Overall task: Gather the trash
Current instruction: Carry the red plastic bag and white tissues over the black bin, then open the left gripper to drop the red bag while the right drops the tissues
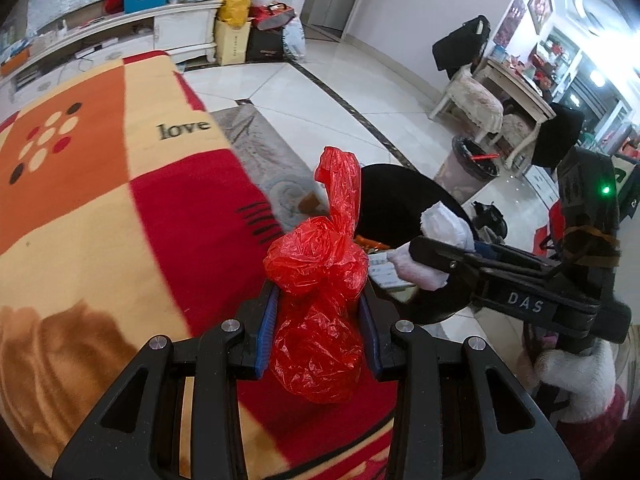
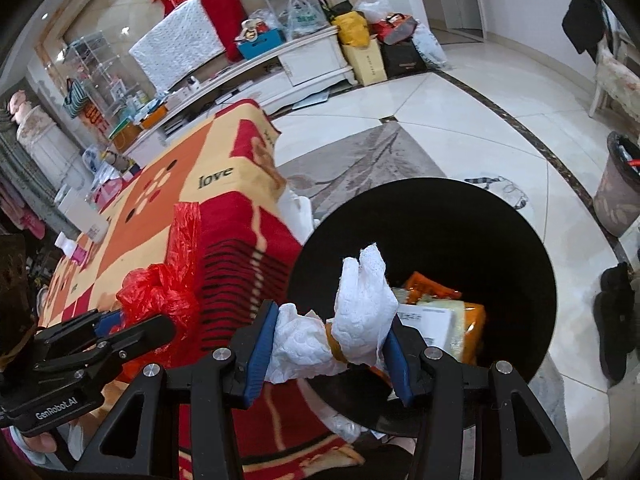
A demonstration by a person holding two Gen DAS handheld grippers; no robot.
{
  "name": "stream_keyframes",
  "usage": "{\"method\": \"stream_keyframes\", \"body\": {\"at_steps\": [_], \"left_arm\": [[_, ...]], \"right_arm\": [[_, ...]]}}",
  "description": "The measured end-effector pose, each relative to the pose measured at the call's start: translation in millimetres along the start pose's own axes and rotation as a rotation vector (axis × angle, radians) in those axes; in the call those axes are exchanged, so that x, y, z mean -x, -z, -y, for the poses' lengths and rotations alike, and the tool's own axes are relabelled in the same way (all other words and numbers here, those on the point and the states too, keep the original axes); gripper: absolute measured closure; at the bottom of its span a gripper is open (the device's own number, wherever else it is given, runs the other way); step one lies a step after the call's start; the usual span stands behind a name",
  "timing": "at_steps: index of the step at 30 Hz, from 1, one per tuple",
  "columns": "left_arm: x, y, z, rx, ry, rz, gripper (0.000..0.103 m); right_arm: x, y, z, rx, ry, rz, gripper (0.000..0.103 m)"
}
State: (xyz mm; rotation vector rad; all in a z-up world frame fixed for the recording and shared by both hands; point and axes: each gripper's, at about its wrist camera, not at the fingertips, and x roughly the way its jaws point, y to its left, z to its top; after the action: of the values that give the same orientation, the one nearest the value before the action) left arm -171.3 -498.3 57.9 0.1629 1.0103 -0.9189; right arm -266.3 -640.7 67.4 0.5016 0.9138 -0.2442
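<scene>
My left gripper (image 1: 318,312) is shut on a crumpled red plastic bag (image 1: 320,276), held above the edge of the blanket-covered table (image 1: 100,184). The bag also shows in the right wrist view (image 2: 164,284), with the left gripper (image 2: 136,328) at lower left. My right gripper (image 2: 326,344) is shut on a wad of white tissue paper (image 2: 360,312), held over the rim of a black trash bin (image 2: 460,216) that holds orange and white packaging (image 2: 448,316). In the left wrist view the right gripper (image 1: 416,256) holds the tissue (image 1: 444,228) over the bin (image 1: 400,192).
A second lined waste bin (image 1: 472,168) stands on the tiled floor near a chair and side table. A white TV cabinet (image 2: 304,60) with bags and boxes lines the far wall. Bottles and clutter (image 2: 84,224) sit at the table's far left. Black shoes (image 2: 616,320) lie right of the bin.
</scene>
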Motion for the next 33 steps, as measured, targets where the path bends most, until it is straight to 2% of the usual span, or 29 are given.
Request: {"method": "stream_keyframes", "body": {"at_steps": [8,20,23,25,26,28,30,33], "left_arm": [[-14.5,-12.7,22.4,-0.021,0.05,-0.009,0.069],[-49.6,-30.5,32.8,0.014,0.128,-0.058,0.069],[-57.0,-32.9,35.7,0.018,0.146,-0.067,0.068],[-61.8,-33.8,35.1,0.031,0.155,-0.071,0.064],[-63.9,-34.1,34.4,0.036,0.159,-0.077,0.062],[-67.7,-34.1,33.0,0.055,0.171,-0.083,0.049],[-68.1,-33.2,31.6,0.071,0.194,-0.078,0.041],[-66.3,-31.9,29.8,0.078,0.2,-0.078,0.039]], "right_arm": [[4.4,-4.6,23.1,-0.027,0.033,0.011,0.055],[11.4,-8.2,58.6,-0.072,0.086,0.016,0.054],[13.8,-8.5,64.0,-0.085,0.101,0.023,0.046],[15.9,-8.1,68.3,-0.094,0.112,0.026,0.034],[16.9,-8.3,70.6,-0.102,0.113,0.029,0.033],[19.0,-8.0,72.6,-0.117,0.105,0.032,0.032],[21.3,-7.7,72.3,-0.121,0.099,0.039,0.032],[29.2,-5.8,72.2,-0.13,0.09,0.06,0.032]]}}
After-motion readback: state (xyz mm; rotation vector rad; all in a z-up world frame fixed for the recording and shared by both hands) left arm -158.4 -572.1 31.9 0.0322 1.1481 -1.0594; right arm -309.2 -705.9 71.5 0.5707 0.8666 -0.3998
